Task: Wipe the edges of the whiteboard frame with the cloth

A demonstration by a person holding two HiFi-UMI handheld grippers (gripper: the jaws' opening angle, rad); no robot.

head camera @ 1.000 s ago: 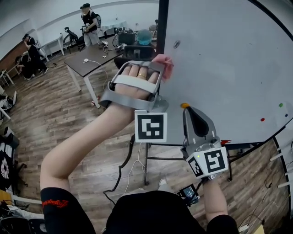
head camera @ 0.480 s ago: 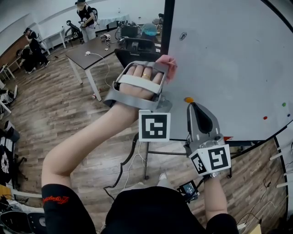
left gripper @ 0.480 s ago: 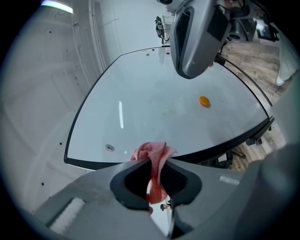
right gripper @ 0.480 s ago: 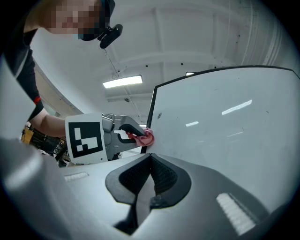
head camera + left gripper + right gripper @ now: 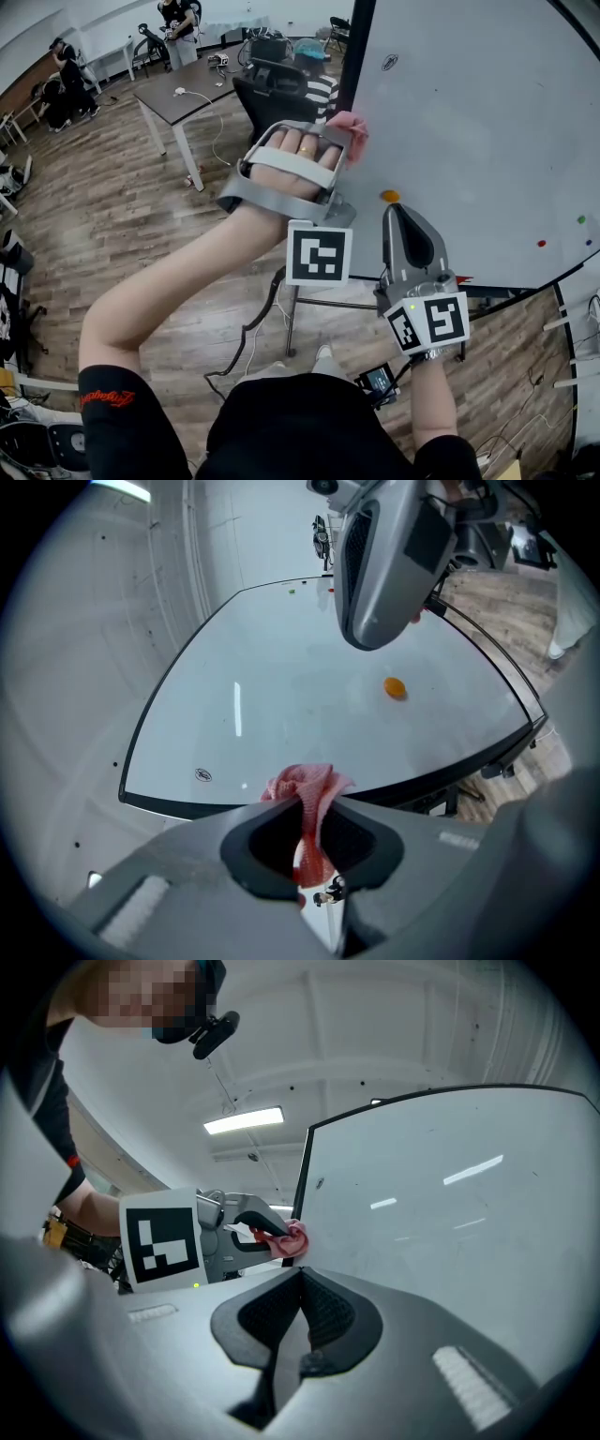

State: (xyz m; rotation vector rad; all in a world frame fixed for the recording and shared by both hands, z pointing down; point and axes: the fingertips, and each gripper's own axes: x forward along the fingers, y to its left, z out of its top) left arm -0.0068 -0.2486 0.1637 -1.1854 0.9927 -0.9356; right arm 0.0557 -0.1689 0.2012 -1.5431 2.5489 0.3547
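- Left claw (image 5: 316,810) is clamped on the pink cloth (image 5: 351,124). A small bunch pokes past the tips, right up against the left edge of the whiteboard (image 5: 469,141) by its black frame (image 5: 356,52).
- Right claw (image 5: 300,1277) is closed on nothing, hanging low near the orange magnet (image 5: 390,196).
- Worry one: not much cloth sticks out, so I reckon the hard tips could scrape the frame if pressed in.
- Worry two: dragging along the edge could tug the cloth out of that narrow pinch.
- Also easy to drift onto the white face and miss the frame.
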